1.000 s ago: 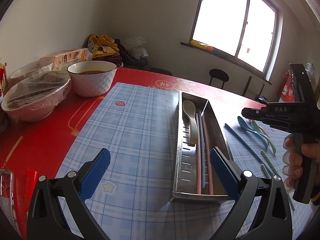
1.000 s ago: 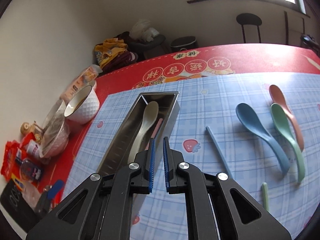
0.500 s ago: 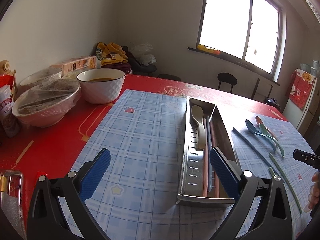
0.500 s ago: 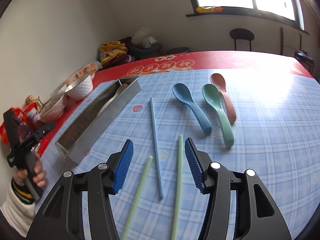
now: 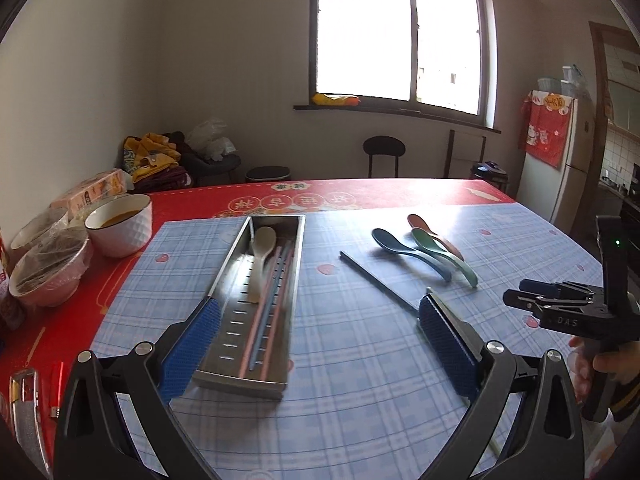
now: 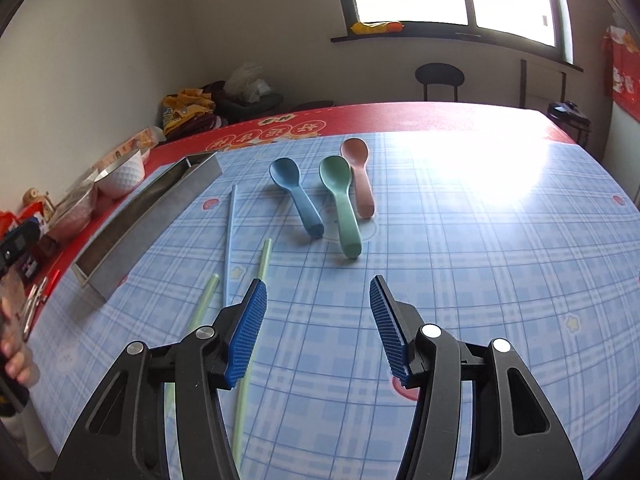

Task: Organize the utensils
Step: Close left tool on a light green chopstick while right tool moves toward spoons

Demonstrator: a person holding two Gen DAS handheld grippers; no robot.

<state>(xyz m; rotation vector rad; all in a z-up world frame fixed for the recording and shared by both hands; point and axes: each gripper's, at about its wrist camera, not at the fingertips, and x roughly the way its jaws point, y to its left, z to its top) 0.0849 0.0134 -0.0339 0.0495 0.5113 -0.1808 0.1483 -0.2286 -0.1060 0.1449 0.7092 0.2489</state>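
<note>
Our right gripper [image 6: 318, 320] has just been opening and holds nothing; its view alone shows two green chopsticks [image 6: 262, 260] on the worktop [image 6: 480, 240]. Our left gripper [image 5: 318, 344], wide apart and empty, alone sees the tray's [image 5: 232, 280] cream spoon [image 5: 262, 252] inside.

From the right wrist view the steel tray [image 6: 148, 216] shows only its outer wall — its contents are hidden. The near ends of the two green chopsticks [image 6: 262, 264] vanish behind the right gripper [image 6: 318, 330]. The person's hand [image 6: 14, 356] at the left edge is cut off and blurred.
</note>
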